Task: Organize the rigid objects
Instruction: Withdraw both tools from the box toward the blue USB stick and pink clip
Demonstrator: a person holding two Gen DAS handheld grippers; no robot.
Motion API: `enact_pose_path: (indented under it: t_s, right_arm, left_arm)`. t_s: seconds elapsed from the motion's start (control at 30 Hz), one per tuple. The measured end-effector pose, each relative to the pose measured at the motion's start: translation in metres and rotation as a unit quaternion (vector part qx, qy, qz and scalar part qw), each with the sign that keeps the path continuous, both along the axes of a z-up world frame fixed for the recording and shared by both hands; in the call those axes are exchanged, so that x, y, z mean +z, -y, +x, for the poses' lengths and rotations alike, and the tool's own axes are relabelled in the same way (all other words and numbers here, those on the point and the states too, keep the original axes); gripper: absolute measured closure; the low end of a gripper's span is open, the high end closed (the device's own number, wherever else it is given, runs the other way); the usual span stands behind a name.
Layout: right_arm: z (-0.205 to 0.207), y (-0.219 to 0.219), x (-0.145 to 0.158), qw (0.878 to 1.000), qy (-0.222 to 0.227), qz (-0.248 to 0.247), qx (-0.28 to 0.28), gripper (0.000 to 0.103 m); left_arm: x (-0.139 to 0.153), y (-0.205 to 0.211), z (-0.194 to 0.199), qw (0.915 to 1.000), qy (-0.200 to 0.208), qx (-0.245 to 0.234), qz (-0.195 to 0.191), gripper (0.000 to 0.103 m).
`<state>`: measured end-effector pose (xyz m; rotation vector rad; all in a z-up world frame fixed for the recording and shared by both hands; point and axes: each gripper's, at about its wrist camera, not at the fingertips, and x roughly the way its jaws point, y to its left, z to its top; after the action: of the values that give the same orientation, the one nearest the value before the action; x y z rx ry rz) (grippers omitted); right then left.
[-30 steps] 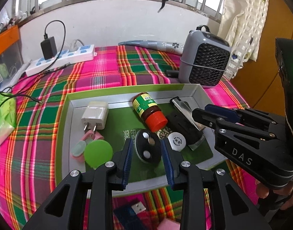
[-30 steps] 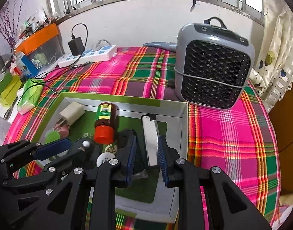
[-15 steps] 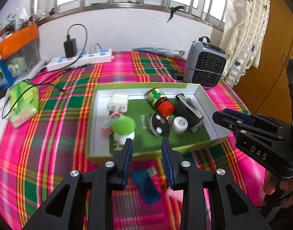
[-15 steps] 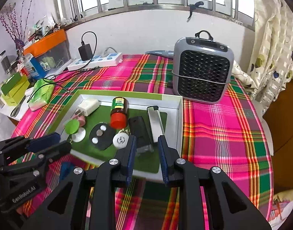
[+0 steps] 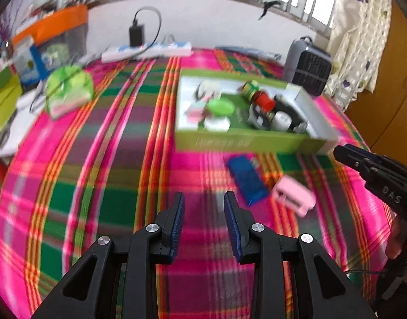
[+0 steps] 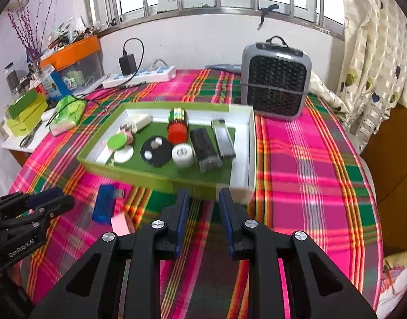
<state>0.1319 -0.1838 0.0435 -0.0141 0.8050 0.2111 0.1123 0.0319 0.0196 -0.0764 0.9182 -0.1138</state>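
Observation:
A green-rimmed tray [image 6: 160,179] [image 5: 238,142] on the plaid cloth holds a white charger [image 6: 138,119], a red-capped bottle [image 6: 177,129], a black disc [image 6: 156,151], a white round piece [image 6: 182,154], a black block [image 6: 204,143], a silver bar [image 6: 224,139] and a green disc [image 6: 117,141]. A blue USB stick [image 6: 105,203] [image 5: 247,179] and a pink block [image 6: 121,223] [image 5: 293,195] lie on the cloth in front of the tray. My left gripper [image 5: 204,207] is open and empty, left of them. My right gripper [image 6: 201,202] is open and empty, at the tray's near edge.
A grey heater [image 6: 276,79] stands behind the tray's right end. A power strip [image 6: 139,75] with a black adapter lies at the back. A green tissue pack [image 6: 66,113], green boxes [image 6: 25,113] and an orange-lidded bin [image 6: 73,53] sit at left.
Both grippers have pulled back from over the tray towards me. The left one has swung left, and its view is blurred with motion. The tray's contents have stayed in place.

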Motion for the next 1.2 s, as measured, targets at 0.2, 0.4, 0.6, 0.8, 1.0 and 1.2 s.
enact_pose_path:
  t_s: [0.2, 0.4, 0.6, 0.8, 1.0, 1.2]
  right_arm:
    - [-0.017, -0.003, -0.017, 1.000, -0.016, 0.003, 0.001, 0.078]
    - [-0.027, -0.001, -0.028, 1.000, -0.027, -0.005, -0.006, 0.078]
    - [-0.028, 0.004, -0.033, 0.999, -0.031, -0.006, -0.018, 0.078]
    - [-0.027, 0.005, -0.038, 0.999, -0.039, 0.000, -0.014, 0.075]
    - [-0.026, 0.006, -0.039, 0.999, -0.039, 0.011, -0.009, 0.071]
    - [-0.026, 0.005, -0.039, 0.999, -0.040, 0.013, -0.006, 0.069]
  left_arm:
    - [-0.008, 0.000, -0.009, 1.0000, -0.004, 0.003, -0.003, 0.073]
    - [-0.013, 0.007, -0.014, 0.9998, 0.004, 0.008, 0.020, 0.073]
    - [-0.015, 0.014, -0.013, 0.9988, 0.013, 0.006, 0.048, 0.073]
    - [-0.017, 0.019, -0.014, 0.9975, 0.020, 0.005, 0.068, 0.071]
    - [-0.017, 0.020, -0.013, 0.9975, 0.021, 0.006, 0.068, 0.070]
    - [-0.018, 0.020, -0.013, 0.9973, 0.021, 0.007, 0.070, 0.069]
